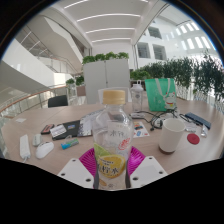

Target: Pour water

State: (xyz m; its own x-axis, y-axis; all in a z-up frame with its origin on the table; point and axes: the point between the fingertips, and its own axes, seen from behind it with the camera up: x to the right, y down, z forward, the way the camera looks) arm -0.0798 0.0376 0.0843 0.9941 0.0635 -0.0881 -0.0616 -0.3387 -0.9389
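The gripper (111,168) is clamped on the bottle (112,135) (upright), with the white cup (172,134) standing apart on the table (30,128).

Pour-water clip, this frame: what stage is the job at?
Done: the clear plastic bottle with a yellow label looks gripped between the gripper fingers, apparently raised. In hand: carrying it upright; its cap looks still on. Left: reaching the white paper cup on the wooden table and pouring.

The gripper (112,166) points level ahead, its jaws clamped on a bottle (112,135).
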